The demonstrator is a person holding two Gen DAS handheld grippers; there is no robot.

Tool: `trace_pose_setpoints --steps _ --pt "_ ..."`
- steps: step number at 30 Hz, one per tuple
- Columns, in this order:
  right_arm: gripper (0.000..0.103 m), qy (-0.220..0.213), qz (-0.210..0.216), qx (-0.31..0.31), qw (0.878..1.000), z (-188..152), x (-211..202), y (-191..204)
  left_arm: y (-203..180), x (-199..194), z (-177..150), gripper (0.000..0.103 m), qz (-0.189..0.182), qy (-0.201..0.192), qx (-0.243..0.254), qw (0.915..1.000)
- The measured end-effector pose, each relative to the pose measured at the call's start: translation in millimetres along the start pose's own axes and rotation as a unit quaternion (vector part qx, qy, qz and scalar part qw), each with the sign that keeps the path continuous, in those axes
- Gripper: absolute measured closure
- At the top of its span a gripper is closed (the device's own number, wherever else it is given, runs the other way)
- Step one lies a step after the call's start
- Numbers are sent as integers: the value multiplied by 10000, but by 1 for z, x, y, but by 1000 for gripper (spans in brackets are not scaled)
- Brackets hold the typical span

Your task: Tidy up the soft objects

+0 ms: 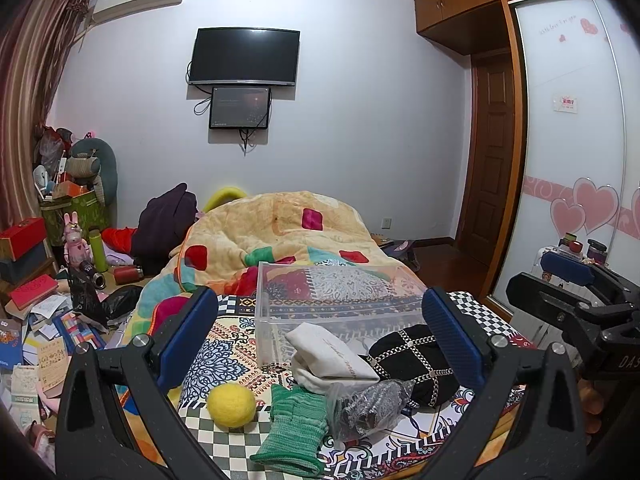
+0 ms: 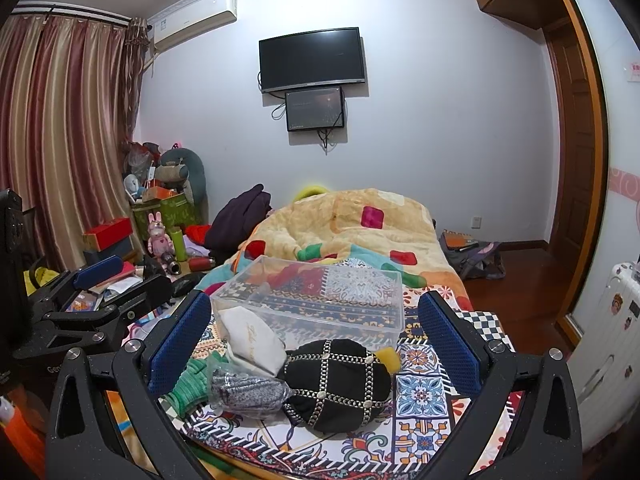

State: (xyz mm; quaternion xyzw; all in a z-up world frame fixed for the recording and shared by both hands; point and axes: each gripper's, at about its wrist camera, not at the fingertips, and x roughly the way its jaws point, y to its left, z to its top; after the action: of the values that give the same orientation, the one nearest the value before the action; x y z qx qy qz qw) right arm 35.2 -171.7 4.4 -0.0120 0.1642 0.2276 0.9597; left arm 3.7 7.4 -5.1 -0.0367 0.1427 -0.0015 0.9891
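Note:
On the patterned bed cover lie a yellow felt ball, a green knit glove, a white cloth pouch, a clear bag of grey fabric and a black studded hat. Behind them stands an empty clear plastic box. My left gripper is open and empty, above and in front of them. My right gripper is open and empty, over the black hat, the pouch, the grey bag and the glove. A yellow sponge peeks from behind the hat. The box is beyond.
A bunched orange quilt covers the far bed. Clutter of boxes, books and toys fills the floor at left. A wardrobe with heart stickers and a door stand at right. A white suitcase is right of the bed.

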Motion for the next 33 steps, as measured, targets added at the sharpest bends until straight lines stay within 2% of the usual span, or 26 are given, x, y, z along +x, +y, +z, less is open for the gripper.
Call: trace_pose_setpoints --steps 33 --pt "0 -6 19 8 10000 0 -1 2 -2 -1 1 0 -3 -16 20 10000"
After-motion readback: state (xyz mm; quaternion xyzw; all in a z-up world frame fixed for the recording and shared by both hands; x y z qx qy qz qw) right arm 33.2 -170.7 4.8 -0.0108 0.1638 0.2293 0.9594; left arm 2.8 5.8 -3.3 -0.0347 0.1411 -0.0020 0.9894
